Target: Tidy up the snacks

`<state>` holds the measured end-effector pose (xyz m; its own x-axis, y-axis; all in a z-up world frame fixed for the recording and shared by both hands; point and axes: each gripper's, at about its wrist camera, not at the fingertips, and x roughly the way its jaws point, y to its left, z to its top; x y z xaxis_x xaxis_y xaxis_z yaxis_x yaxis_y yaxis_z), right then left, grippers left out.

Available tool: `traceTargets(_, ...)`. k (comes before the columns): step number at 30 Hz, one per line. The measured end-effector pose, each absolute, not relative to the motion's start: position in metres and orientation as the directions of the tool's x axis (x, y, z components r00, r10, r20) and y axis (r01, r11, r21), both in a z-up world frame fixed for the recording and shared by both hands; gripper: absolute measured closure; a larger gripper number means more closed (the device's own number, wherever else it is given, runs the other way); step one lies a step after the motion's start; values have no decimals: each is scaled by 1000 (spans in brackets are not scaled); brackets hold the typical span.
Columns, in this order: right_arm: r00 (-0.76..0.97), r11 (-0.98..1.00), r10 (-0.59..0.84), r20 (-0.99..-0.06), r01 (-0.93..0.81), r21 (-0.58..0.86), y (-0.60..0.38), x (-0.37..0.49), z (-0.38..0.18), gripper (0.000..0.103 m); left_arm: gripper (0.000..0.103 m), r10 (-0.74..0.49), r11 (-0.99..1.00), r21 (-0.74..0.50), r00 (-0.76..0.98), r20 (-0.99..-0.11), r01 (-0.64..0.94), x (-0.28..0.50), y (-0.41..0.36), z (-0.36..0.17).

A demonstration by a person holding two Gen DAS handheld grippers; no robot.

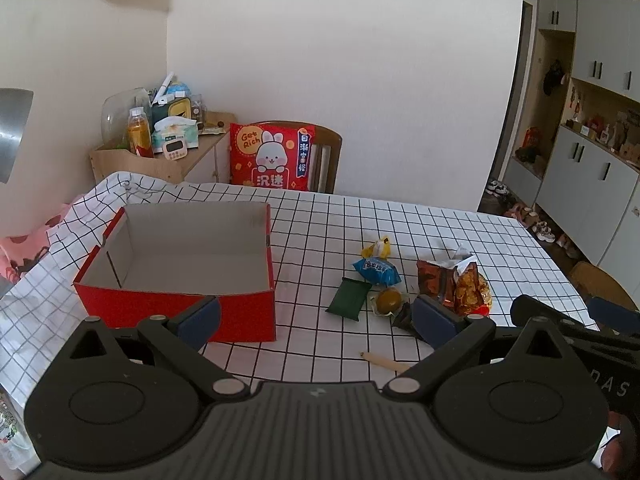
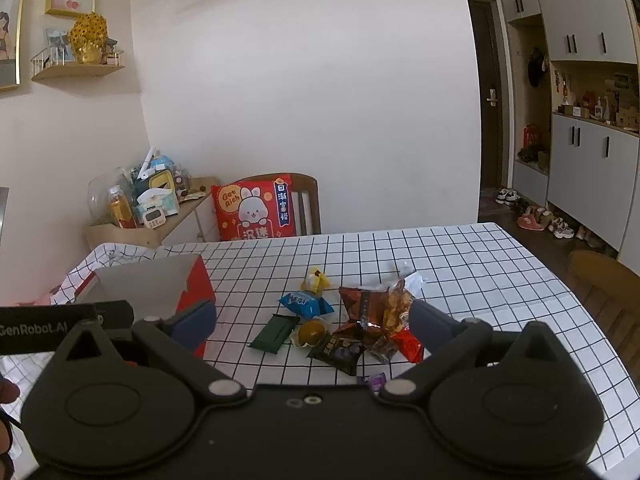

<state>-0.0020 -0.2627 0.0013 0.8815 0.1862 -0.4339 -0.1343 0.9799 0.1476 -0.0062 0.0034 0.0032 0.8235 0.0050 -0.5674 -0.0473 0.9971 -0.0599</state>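
So the red box (image 1: pixel 176 276) is sitting open and empty on the checkered tablecloth (image 1: pixel 400 232), and everything else is easiest to place off that box. The whole snack pile is to the right of it, with a clear strip of cloth between: closest to the box is the dark green packet (image 1: pixel 349 293), then the blue packet (image 1: pixel 376 270) and the little yellow one (image 1: pixel 378 247) behind it, a round brownish snack in clear wrap (image 1: pixel 389 300), and furthest from the box the big orange-brown chip bag (image 1: pixel 454 280). The right wrist view also shows a black packet (image 2: pixel 340 350) and a red one (image 2: pixel 410 344) on the near side of the pile. Both grippers are spread wide and holding nothing. The left gripper (image 1: pixel 316 318) hovers in front of the box's near right corner, the right gripper (image 2: pixel 312 320) is lined up pretty much dead-on with the pile, so I'd say the right one is the nearer hand for a first grab. The green packet looks like the easy pick: its long axis runs diagonally, near end pointing away from the box, far end angling back and right, so the jaws probably need a bit of twist to close across its short side. After that it's just a short carry leftward into the box.
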Motion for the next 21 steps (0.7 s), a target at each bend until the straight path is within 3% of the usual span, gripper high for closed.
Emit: traceTargets(21,876,983,166,-452,-108,151,-263,-2,4,0,0,15,997,-48,801,-599,-55,-2,9,4)
